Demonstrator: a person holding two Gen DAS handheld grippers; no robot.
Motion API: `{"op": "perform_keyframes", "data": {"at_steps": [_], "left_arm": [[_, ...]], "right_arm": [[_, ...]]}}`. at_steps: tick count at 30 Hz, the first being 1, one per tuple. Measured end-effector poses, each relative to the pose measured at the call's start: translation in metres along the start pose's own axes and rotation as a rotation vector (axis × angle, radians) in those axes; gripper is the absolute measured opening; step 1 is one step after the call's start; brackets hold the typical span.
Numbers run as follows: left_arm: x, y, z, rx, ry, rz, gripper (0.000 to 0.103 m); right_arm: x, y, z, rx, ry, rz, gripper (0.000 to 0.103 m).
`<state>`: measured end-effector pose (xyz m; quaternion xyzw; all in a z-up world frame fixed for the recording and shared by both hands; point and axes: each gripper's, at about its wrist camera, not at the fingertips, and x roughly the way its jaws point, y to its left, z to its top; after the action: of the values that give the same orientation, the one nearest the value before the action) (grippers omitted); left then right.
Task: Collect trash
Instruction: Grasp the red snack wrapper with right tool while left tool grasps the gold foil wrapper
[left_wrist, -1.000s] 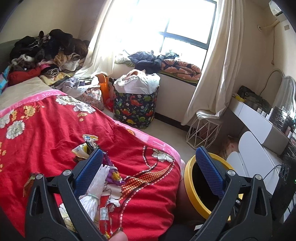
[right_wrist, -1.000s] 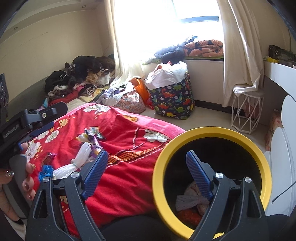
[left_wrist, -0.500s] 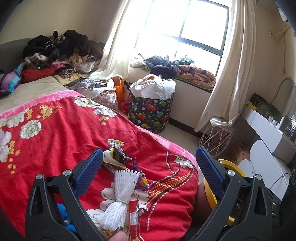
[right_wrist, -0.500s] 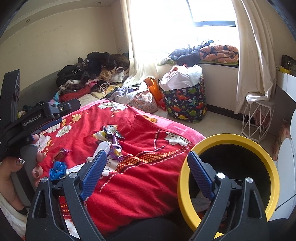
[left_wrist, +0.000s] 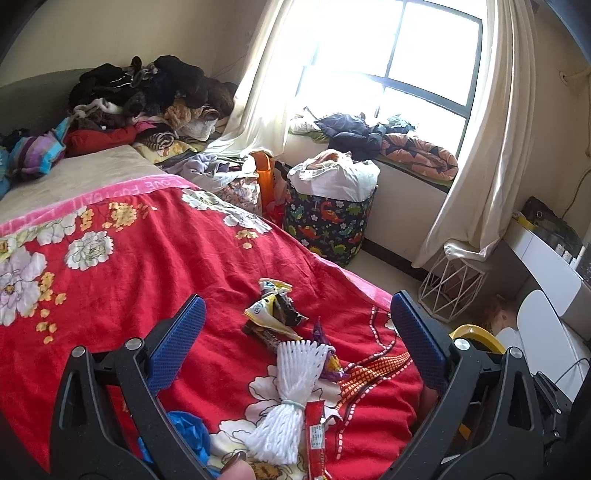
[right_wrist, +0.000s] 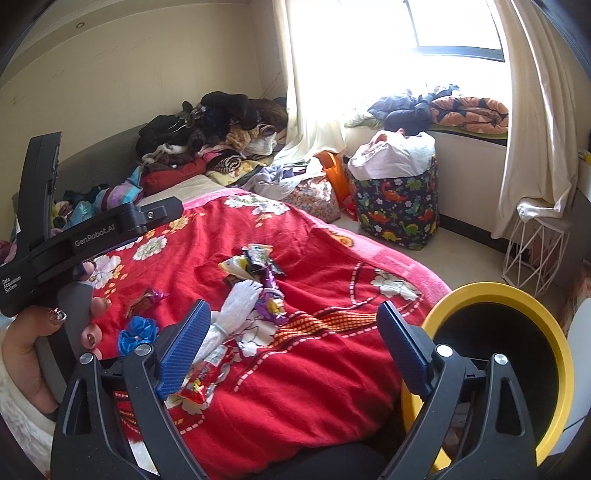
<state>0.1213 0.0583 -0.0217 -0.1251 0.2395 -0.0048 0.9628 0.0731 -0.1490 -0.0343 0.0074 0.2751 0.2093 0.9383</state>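
Trash lies scattered on the red flowered blanket (left_wrist: 122, 280). There is a white foam net (left_wrist: 295, 376), a cluster of snack wrappers (left_wrist: 273, 314), a red packet (left_wrist: 316, 435) and a crumpled blue piece (left_wrist: 188, 432). My left gripper (left_wrist: 295, 347) is open above the net, touching nothing. My right gripper (right_wrist: 293, 347) is open too, low over the blanket's near edge. The foam net (right_wrist: 236, 306) and a red packet (right_wrist: 195, 384) lie by its left finger. The yellow-rimmed black bin (right_wrist: 517, 295) stands to its right, beside the bed. A brown wrapper (right_wrist: 142, 301) lies further left.
A hand (right_wrist: 33, 339) holds the left tool's handle at the right wrist view's left edge. Clothes are piled (left_wrist: 147, 96) at the bed's head. A dinosaur-print hamper (left_wrist: 328, 221), a white wire basket (left_wrist: 454, 284) and a white desk (left_wrist: 546, 266) stand on the floor beyond.
Both views have swung left, from the yellow bin toward the bed. The bin has slid to the right edge, and the trash now lies between and below the fingers.
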Motion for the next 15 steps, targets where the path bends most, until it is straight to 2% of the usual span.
{"op": "perform_keyframes", "data": {"at_steps": [15], "left_arm": [[0.014, 0.067, -0.012, -0.067, 0.098, 0.14, 0.092]], "right_arm": [[0.051, 0.046, -0.016, -0.073, 0.148, 0.066, 0.089]]}}
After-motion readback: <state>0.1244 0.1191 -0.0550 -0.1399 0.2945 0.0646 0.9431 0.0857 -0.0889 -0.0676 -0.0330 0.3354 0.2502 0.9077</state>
